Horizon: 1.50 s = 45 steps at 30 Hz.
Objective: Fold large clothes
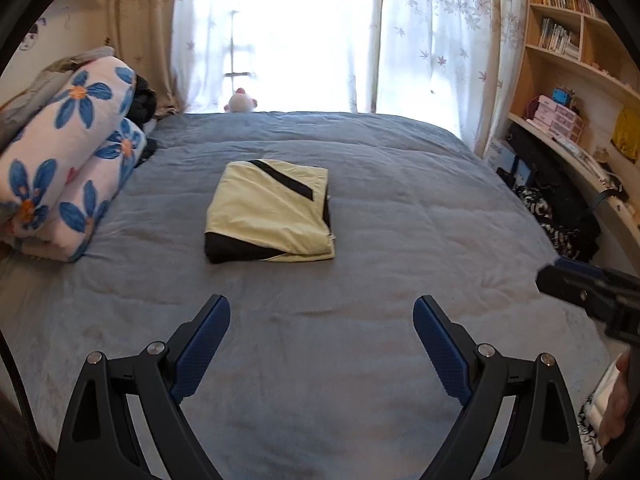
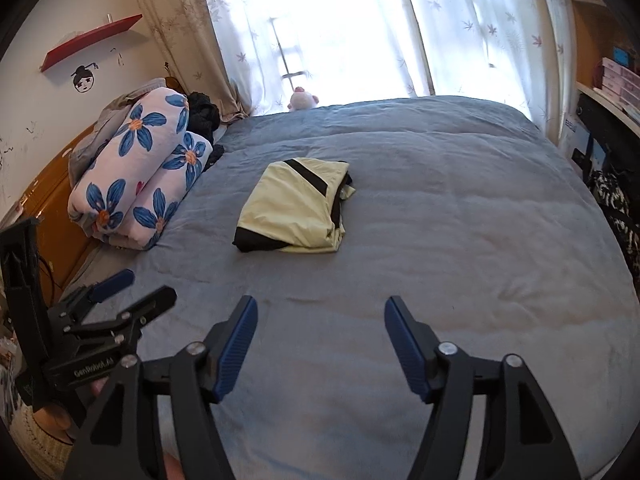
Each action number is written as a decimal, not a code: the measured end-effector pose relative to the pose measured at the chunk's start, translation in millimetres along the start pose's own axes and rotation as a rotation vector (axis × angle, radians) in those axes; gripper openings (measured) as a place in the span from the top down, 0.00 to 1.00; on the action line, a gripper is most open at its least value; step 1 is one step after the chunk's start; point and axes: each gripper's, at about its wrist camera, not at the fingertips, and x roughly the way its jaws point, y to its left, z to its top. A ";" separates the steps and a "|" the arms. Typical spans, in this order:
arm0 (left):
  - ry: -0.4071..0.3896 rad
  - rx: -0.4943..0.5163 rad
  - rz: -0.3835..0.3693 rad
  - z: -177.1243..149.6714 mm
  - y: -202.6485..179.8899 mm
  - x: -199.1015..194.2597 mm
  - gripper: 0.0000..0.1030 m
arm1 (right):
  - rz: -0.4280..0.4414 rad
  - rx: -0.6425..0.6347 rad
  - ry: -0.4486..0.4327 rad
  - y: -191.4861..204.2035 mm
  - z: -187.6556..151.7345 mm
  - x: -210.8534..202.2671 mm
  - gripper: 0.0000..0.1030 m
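The bed (image 1: 400,208), under a grey-blue cover, fills most of both views and serves as the landmark. Behind its far edge hang pale curtains (image 1: 432,32) printed with leaves, bright with daylight. To the right of the bed stands a wooden bookcase (image 1: 560,60) with books and small boxes on its shelves, and dark patterned cloth lies below it at the bed's right edge. On the bed's left side lies a rolled quilt (image 1: 68,160), white with large blue flowers, with grey and dark clothes piled behind it. On the wall left of the bed, the right wrist view shows a red shelf (image 2: 92,40).

The garment (image 1: 272,212), pale yellow with black bands, lies folded into a compact rectangle near the middle of the bed, flat on the cover and well apart from the quilt. Nothing touches it.

The left claw (image 1: 322,320) hovers over the near part of the bed, its jaws spread wide with only bare cover between them. The right claw (image 2: 320,324) is beside it, also over the near part of the bed, released and empty, jaws somewhat less far apart. Each is well short of the garment.

A small pink-and-white plush toy (image 1: 240,102) sits at the bed's far edge, against the curtains.
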 end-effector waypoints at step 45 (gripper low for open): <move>0.089 -0.074 0.108 -139.5 -41.1 -26.6 0.11 | -0.163 0.035 -0.047 12.7 -152.1 -10.4 0.16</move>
